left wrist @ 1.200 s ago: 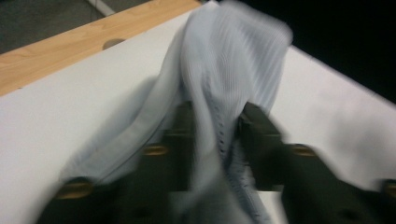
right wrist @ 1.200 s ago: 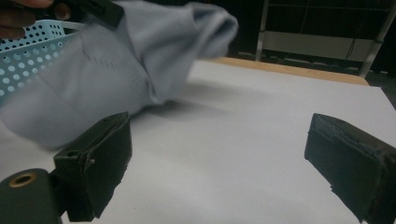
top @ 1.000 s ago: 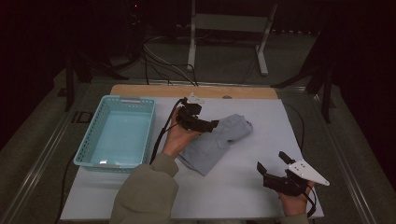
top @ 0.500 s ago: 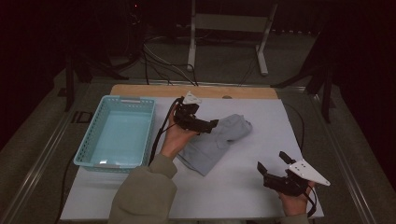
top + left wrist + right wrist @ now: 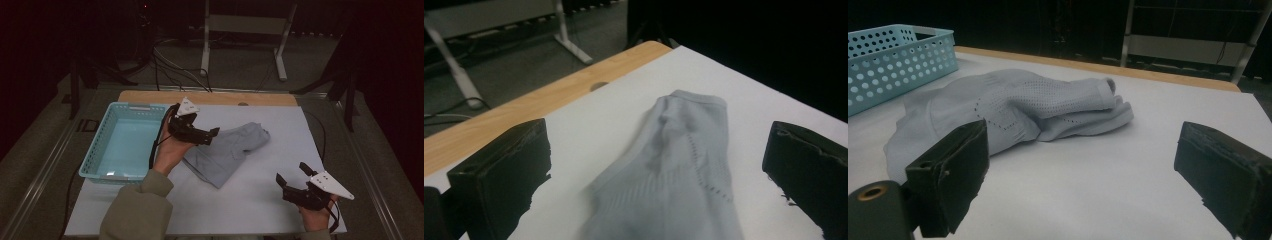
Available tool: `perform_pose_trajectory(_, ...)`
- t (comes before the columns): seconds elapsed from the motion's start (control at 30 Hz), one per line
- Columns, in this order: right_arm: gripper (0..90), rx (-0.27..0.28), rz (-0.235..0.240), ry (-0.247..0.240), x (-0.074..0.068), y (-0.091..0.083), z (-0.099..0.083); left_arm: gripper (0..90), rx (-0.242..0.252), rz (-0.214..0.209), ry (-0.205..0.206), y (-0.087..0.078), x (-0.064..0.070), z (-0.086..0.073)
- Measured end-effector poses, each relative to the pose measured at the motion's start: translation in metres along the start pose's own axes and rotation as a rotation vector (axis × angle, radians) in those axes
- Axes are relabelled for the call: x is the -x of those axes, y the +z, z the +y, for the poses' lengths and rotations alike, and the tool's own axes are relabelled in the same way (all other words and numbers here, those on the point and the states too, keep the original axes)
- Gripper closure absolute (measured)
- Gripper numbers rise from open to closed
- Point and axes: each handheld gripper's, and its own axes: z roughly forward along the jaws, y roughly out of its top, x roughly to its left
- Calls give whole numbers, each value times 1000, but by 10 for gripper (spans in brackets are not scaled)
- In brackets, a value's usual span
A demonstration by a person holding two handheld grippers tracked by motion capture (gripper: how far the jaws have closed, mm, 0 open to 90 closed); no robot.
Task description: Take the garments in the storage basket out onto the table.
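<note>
From the high view, I see the grey garment [image 5: 227, 150] lying crumpled on the white table [image 5: 260, 200], just right of the blue basket [image 5: 125, 145] and well short of it. My left gripper [image 5: 209, 135] hangs over the garment's near-left part, jaws spread and holding nothing; I judge it sits there to come down on the cloth. My right gripper [image 5: 292, 182] waits near the table's right front corner, well apart from the garment, its jaws likewise parted and free. Keeping it off to the side leaves the left hand room to work. The basket stands with nothing in it at the table's left, which makes it the likely place for the cloth to go.

In the left gripper view, the two black jaws stand wide on either side of the garment [image 5: 674, 180], which runs away from the camera toward the wooden table edge [image 5: 524, 120]. The cloth lies between the jaws but I cannot tell whether either one touches it.

In the right gripper view, the jaws are apart with bare table between them. The garment [image 5: 1018, 110] lies beyond, folded over itself, a perforated panel uppermost, and the basket [image 5: 898, 60] shows at the far left. From here a reach toward the cloth's near edge looks unobstructed.
</note>
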Motion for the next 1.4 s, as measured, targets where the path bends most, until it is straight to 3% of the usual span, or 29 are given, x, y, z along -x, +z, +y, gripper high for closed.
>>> perform_pose_trajectory(0.4,75,-3,0,2,0,1,0,1,49,77,-11,-50,-21,-26)
perform_pose_trajectory(0.67,75,0,-4,1,0,0,0,1,88,121,-5,-74,-28,-44)
perform_pose_trajectory(0.9,75,-3,-7,-2,0,0,0,2,140,147,-18,-91,-32,-66)
perform_pose_trajectory(1.4,75,0,-11,-8,-1,-1,0,2,189,195,-42,-117,-42,-113)
